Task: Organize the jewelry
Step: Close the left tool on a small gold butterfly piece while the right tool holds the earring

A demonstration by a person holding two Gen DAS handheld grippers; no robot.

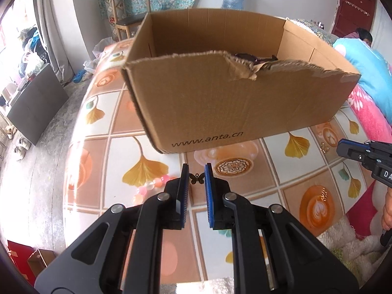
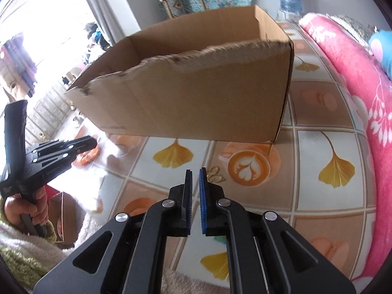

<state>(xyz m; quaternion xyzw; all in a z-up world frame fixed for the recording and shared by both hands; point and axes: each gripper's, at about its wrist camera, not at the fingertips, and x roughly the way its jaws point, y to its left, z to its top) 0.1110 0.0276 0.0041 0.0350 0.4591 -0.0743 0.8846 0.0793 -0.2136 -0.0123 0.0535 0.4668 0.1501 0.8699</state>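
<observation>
Left wrist view: the left gripper [image 1: 197, 174] has its jaws clenched on a small dark butterfly-shaped metal charm [image 1: 197, 178], held toward the torn brown cardboard box [image 1: 235, 103] ahead, likely for dropping in. Right gripper [image 2: 195, 177] jaws are pressed nearly together, apparently empty, with gold ear hooks [image 2: 215, 175] just beside them on the surface.

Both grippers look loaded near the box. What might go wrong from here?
1. The butterfly charm sits only at the left gripper fingers' very tips, so it may slip out before reaching the box.
2. The box's near wall is tall with a torn edge; the charm could snag there.
3. The gold earrings beside the right gripper may be left behind.
</observation>
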